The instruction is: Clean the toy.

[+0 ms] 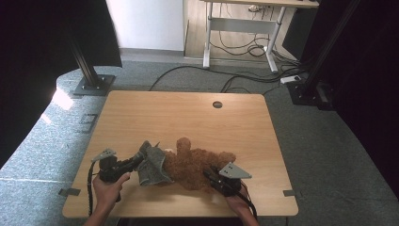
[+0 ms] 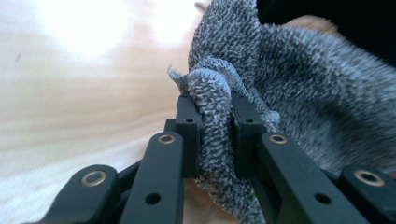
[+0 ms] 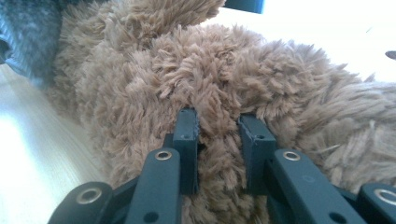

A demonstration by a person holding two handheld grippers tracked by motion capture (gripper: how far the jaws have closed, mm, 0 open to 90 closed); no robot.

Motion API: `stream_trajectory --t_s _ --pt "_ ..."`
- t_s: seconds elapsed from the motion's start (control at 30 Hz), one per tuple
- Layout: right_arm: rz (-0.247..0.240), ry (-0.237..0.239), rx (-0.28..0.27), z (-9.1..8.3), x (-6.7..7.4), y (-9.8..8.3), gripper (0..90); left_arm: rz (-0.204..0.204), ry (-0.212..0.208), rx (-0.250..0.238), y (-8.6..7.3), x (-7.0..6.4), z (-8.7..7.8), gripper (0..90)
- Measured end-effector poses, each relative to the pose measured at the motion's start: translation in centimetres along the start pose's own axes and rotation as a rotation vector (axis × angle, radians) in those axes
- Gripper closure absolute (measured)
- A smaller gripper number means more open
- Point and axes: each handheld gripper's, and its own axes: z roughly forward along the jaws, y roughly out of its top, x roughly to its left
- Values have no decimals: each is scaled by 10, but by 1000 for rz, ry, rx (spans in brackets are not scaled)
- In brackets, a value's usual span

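Note:
A brown plush teddy bear (image 1: 195, 164) lies on the wooden table (image 1: 188, 117) near its front edge. A grey knitted cloth (image 1: 153, 165) is draped over the bear's left end. My left gripper (image 1: 140, 157) is shut on a bunched edge of that grey cloth (image 2: 215, 116), which fills the gap between its jaws. My right gripper (image 1: 208, 175) is shut on a tuft of the bear's brown fur (image 3: 217, 140) at the bear's right side.
A small round hole (image 1: 217, 104) sits near the table's far edge. Beyond the table stand a desk frame (image 1: 240, 28) and cables (image 1: 244, 77) on the grey floor. Black stands (image 1: 89, 70) flank the table at left and right.

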Motion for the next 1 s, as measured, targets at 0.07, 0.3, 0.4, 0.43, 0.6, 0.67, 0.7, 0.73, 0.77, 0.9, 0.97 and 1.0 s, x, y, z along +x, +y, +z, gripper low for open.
stream_trajectory --t_s 0.07,0.3,0.4,0.43,0.6,0.67,0.7,0.73,0.77,0.9,0.97,1.0 --pt "2 -1 -3 0 0 0 719 30 -40 -24 11 -16 1 766" --pt "-3 3 -15 1 1 -1 719 170 -168 14 45 -87 54 766" --pt "-5 4 -17 1 1 -1 719 213 -195 67 50 -111 89 766" --pt "-4 4 -17 1 0 -1 719 223 -197 80 50 -116 97 767" --pt "-7 9 -17 1 1 -1 719 291 -215 175 46 -146 141 767" --pt "-6 10 -17 1 1 -1 719 309 -221 211 41 -153 153 767" --pt "-6 10 -16 0 1 -1 719 310 -218 231 39 -154 159 767" --pt "-10 9 -15 0 1 -2 719 315 -212 240 37 -154 161 767" --pt "-11 8 -13 1 0 -2 719 324 -205 240 36 -153 162 768" --pt "-8 12 -12 1 0 -2 720 305 -157 204 38 -137 146 770" --pt "-7 11 -9 0 0 -2 720 272 -137 183 40 -125 134 771" --pt "-3 12 -8 0 0 -3 720 261 -128 167 40 -118 126 770"
